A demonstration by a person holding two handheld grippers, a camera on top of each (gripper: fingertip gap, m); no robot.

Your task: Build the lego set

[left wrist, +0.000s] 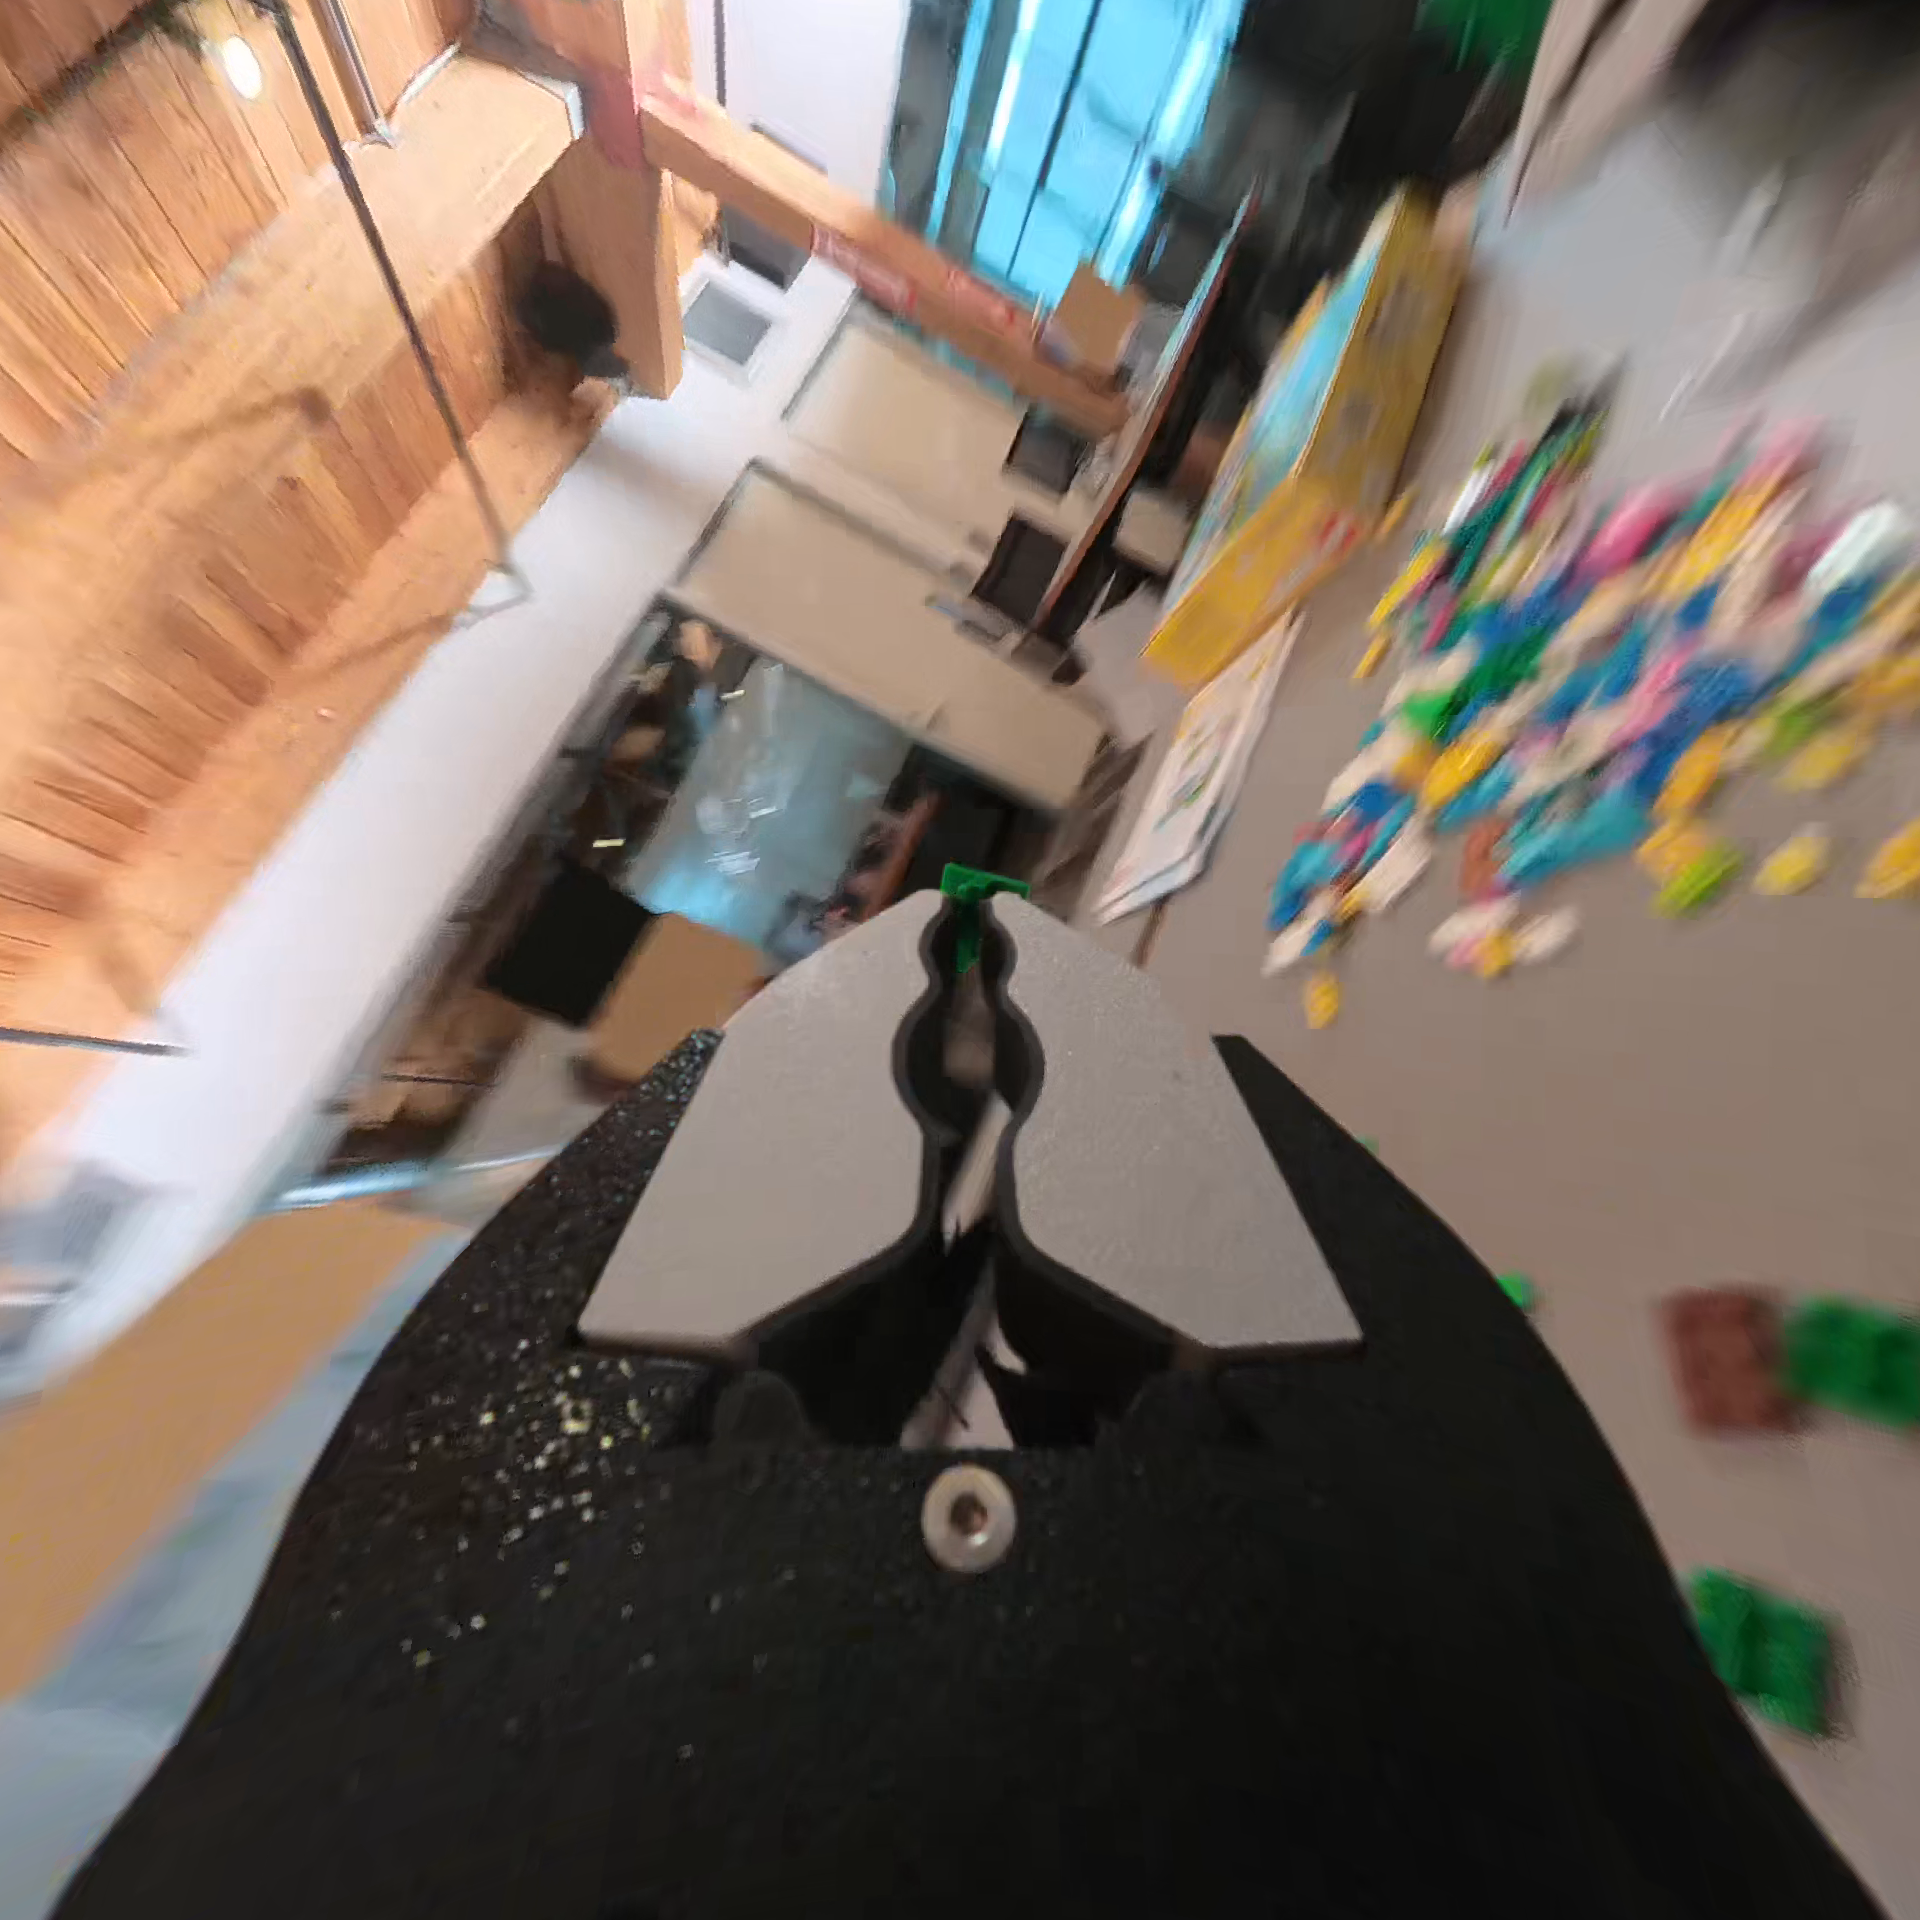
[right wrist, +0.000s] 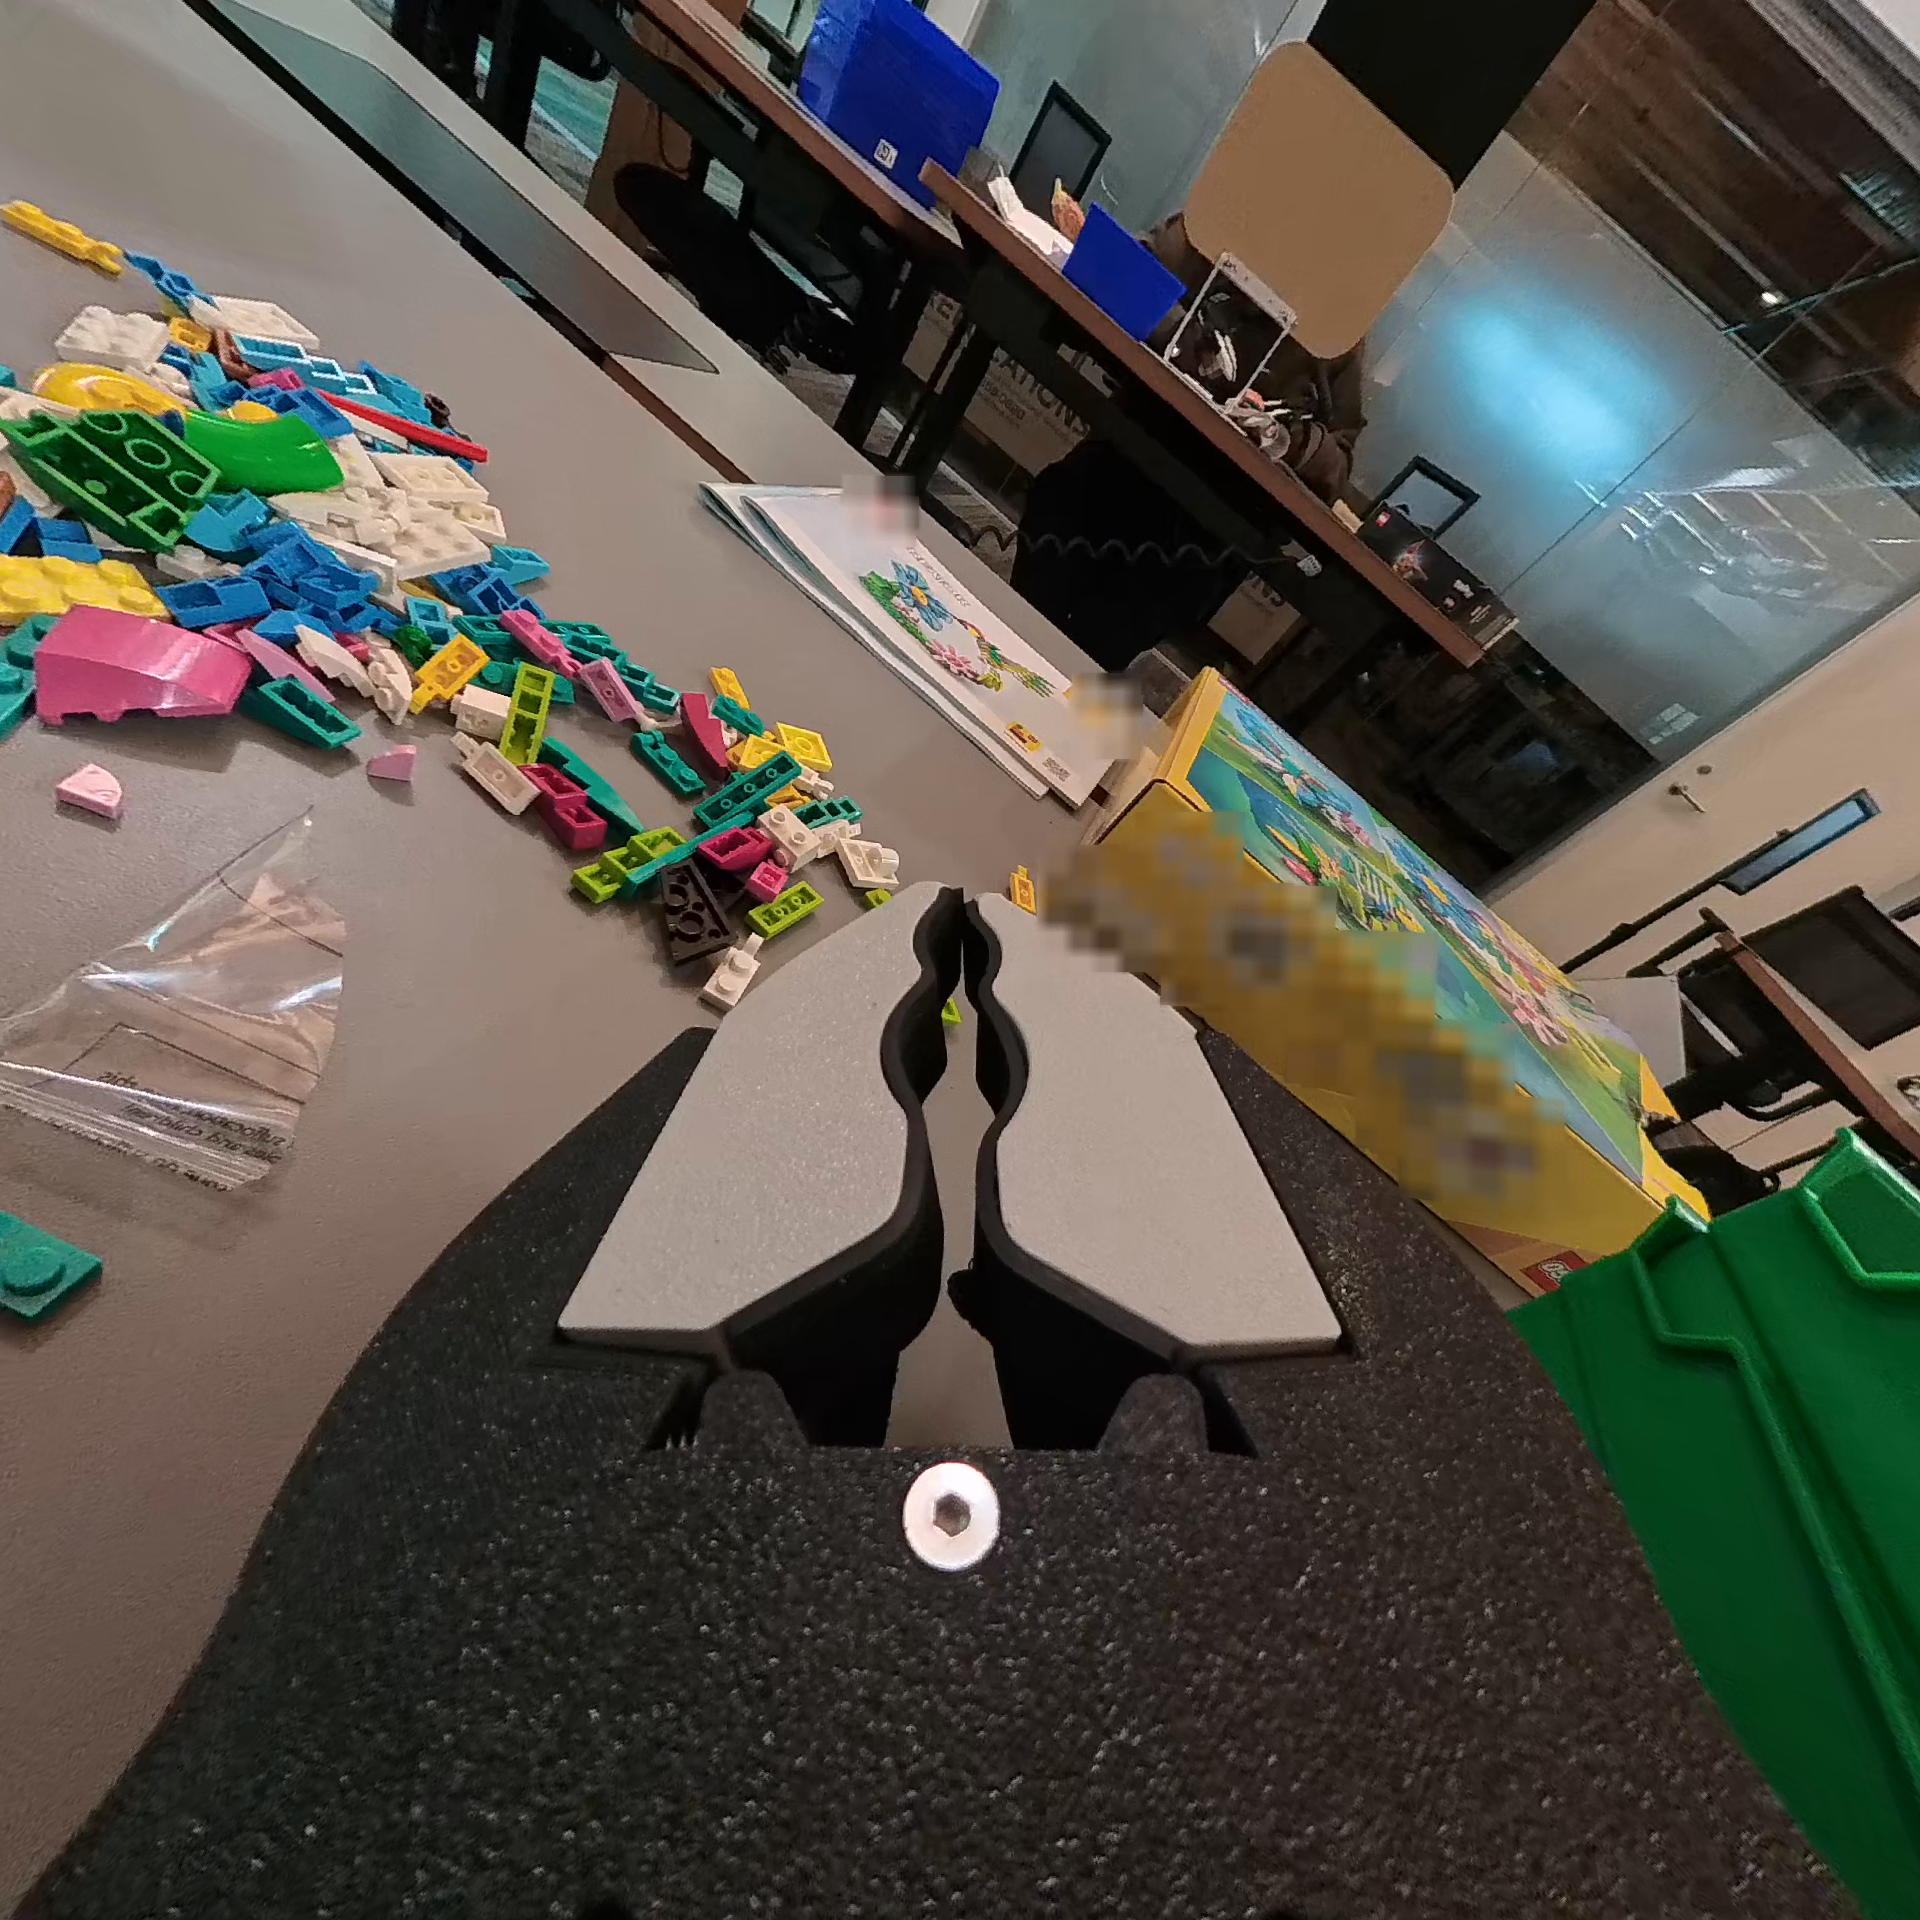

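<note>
The left gripper is up in the air and tipped to one side. Its two grey fingers are squeezed together at the tips, and they pinch a small green lego piece. The top of the piece sticks out past the tips. The rest of that picture is blurry.

Off to the side of it, on the grey table, lies a big heap of lego pieces in many colours. A brown plate and a green plate lie side by side nearer the camera, apart from the heap.

The right gripper is low over the table. Its fingers meet at the tips with nothing between them. It touches no piece. The nearest bricks lie just ahead of it. An instruction booklet lies flat further back, and the yellow lego box sits beside it. A clear plastic bag lies near the bricks. A green bin stands close by the gripper.
</note>
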